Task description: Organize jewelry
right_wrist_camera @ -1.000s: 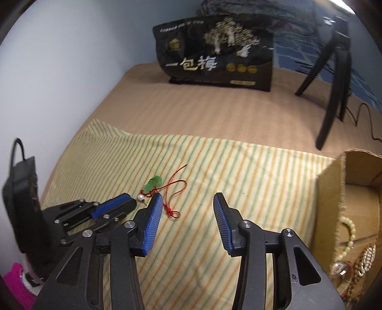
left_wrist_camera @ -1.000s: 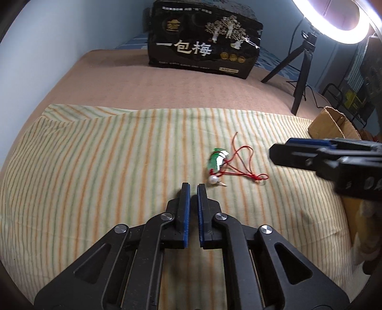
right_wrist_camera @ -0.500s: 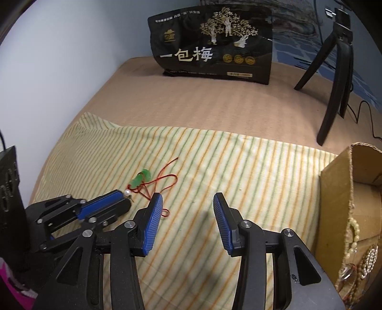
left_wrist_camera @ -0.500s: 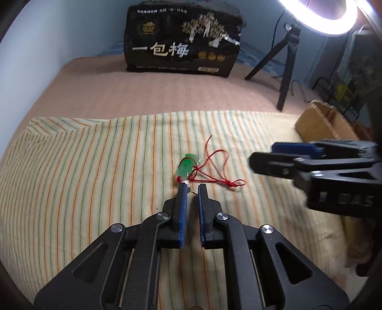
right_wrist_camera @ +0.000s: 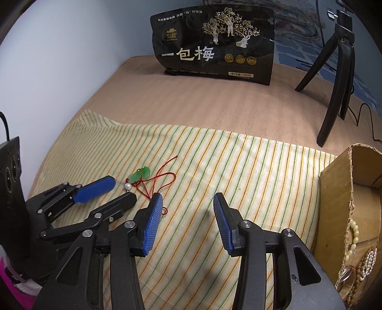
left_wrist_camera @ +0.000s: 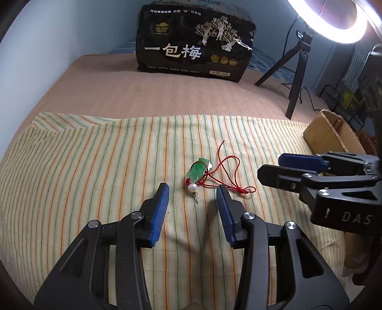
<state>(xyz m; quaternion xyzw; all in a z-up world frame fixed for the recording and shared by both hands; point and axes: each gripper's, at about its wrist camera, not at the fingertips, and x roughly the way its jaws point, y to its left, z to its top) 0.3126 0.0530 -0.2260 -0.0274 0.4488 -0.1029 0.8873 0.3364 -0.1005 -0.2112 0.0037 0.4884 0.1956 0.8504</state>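
A green jade pendant point(left_wrist_camera: 198, 171) on a red cord point(left_wrist_camera: 230, 176), with a white pearl point(left_wrist_camera: 192, 187) at its near end, lies on the striped cloth point(left_wrist_camera: 95, 167). My left gripper point(left_wrist_camera: 193, 190) is open, its blue pads on either side of the pearl, just short of it. The pendant point(right_wrist_camera: 140, 175) also shows in the right wrist view, with the left gripper point(right_wrist_camera: 119, 190) beside it. My right gripper point(right_wrist_camera: 187, 200) is open and empty, right of the cord. A cardboard box point(right_wrist_camera: 343, 190) at the right holds bead and pearl strings point(right_wrist_camera: 353, 238).
A black snack bag point(left_wrist_camera: 194, 57) stands at the back on the brown blanket. A black tripod point(right_wrist_camera: 336, 78) with a ring light point(left_wrist_camera: 329, 21) stands back right, its cable trailing behind the box. A wall runs along the left.
My left gripper has opened from shut and now straddles the pearl end of the pendant. The right gripper stays open at the right.
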